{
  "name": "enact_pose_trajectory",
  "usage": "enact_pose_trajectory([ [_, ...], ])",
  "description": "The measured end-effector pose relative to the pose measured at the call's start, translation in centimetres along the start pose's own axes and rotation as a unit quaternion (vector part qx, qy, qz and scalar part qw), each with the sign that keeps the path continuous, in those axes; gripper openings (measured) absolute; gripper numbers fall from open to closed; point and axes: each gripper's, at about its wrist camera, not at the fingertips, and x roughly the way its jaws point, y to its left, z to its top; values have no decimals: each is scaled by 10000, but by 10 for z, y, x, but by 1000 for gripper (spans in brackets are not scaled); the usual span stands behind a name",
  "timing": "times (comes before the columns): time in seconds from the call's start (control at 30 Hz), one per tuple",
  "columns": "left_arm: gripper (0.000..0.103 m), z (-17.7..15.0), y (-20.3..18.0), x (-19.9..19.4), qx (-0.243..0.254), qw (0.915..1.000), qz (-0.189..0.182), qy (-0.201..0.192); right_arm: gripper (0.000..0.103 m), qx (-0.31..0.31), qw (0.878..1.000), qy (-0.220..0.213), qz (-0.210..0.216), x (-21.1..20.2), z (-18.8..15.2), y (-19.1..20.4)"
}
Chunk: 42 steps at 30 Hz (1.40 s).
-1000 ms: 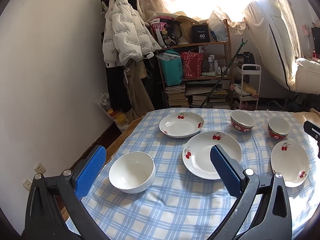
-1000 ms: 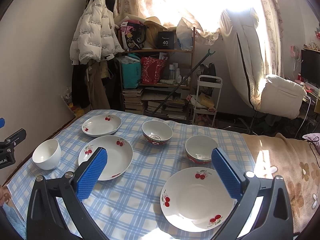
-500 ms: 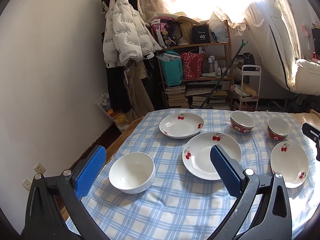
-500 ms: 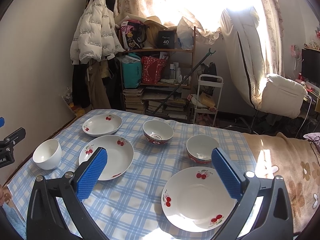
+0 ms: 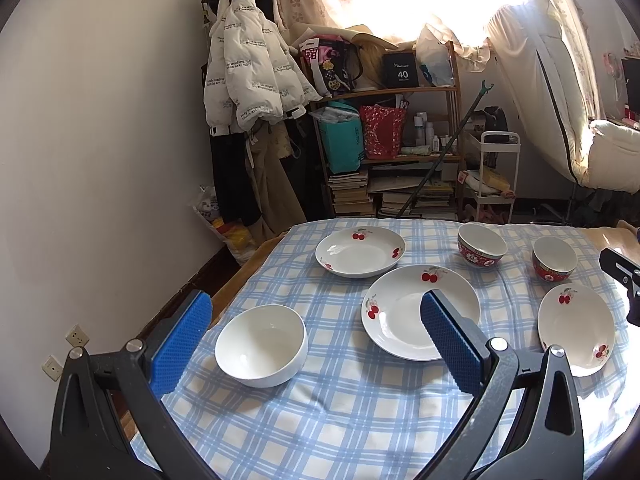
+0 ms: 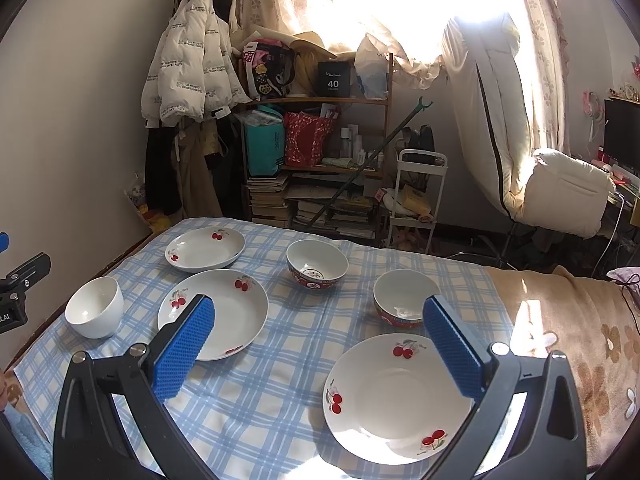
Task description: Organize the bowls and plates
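Note:
On the blue checked tablecloth [image 5: 344,412] lie three white cherry plates and three bowls. In the left wrist view: a plain white bowl [image 5: 262,346] near left, a middle plate [image 5: 404,312], a far deep plate [image 5: 360,251], two red-sided bowls [image 5: 481,245] [image 5: 554,258], and a right plate [image 5: 576,322]. My left gripper [image 5: 316,338] is open and empty, above the white bowl and middle plate. My right gripper [image 6: 320,344] is open and empty, above the near plate [image 6: 396,396]; the red-sided bowls [image 6: 317,266] [image 6: 404,298] lie beyond.
A cluttered bookshelf [image 6: 316,168], a hanging white jacket [image 5: 252,80] and a white cart [image 6: 416,196] stand behind the table. A brown floral blanket [image 6: 576,340] covers the right side. The wall [image 5: 100,160] is close on the left.
Both grippers have drifted slightly; the dishes sit a little lower and closer in the views. Nothing was taken hold of or moved.

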Motion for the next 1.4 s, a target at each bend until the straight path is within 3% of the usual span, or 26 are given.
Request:
enact_pose_trajectory([
  [1.17,102,-2,0,2,81,9999,-56,61,103,10,10000,16,6,1,-1,1],
  [1.4,102,3,4,17,16,9992,-176,360,103,27,9999,161,-31,11,-6,-5],
])
